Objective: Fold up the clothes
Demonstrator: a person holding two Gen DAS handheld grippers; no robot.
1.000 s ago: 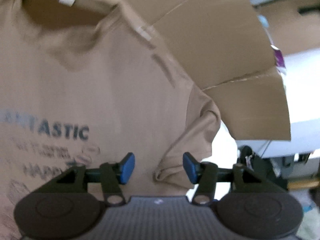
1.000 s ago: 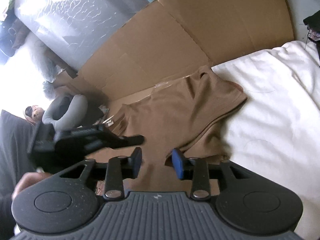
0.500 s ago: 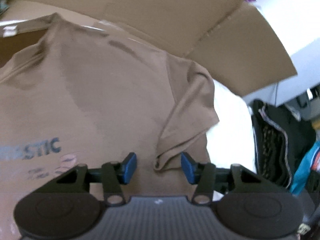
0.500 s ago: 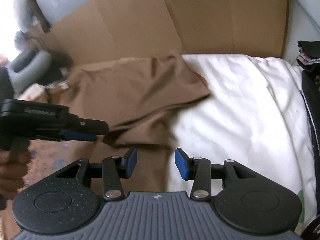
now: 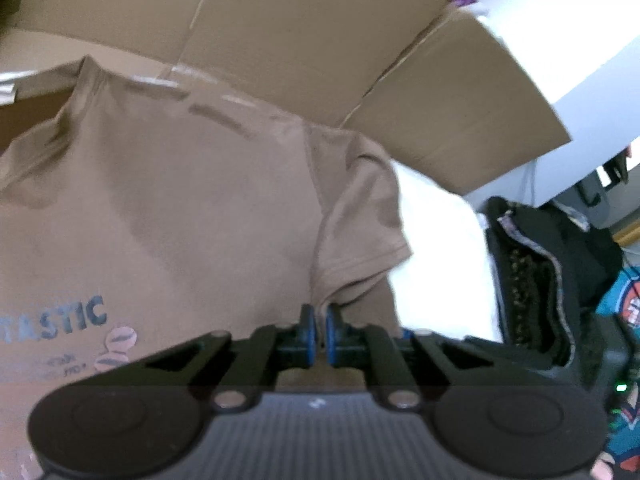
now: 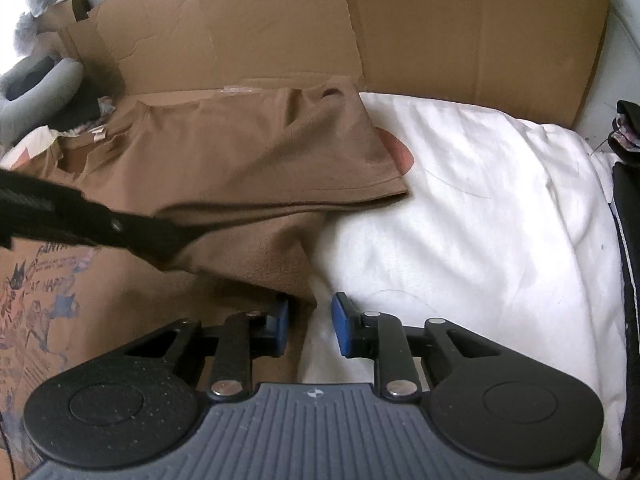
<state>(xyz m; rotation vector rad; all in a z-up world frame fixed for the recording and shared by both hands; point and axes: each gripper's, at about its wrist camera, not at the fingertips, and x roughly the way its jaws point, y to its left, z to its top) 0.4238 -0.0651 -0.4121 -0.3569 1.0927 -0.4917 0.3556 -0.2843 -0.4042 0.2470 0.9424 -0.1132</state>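
Brown T-shirt spread print-side up, half on flattened cardboard, half on white bedding, collar toward 10 o'clock in the right wrist view. Long axis from collar at 10 toward hem off frame at 7; 1 sleeve pointing to 3. Left gripper clamped on cloth at the underarm seam. Right gripper open, jaws apart over the side edge at 6 o'clock. Likely step: folding the sleeve side inward. Next, probably: pinching that edge, carrying both grips across together.
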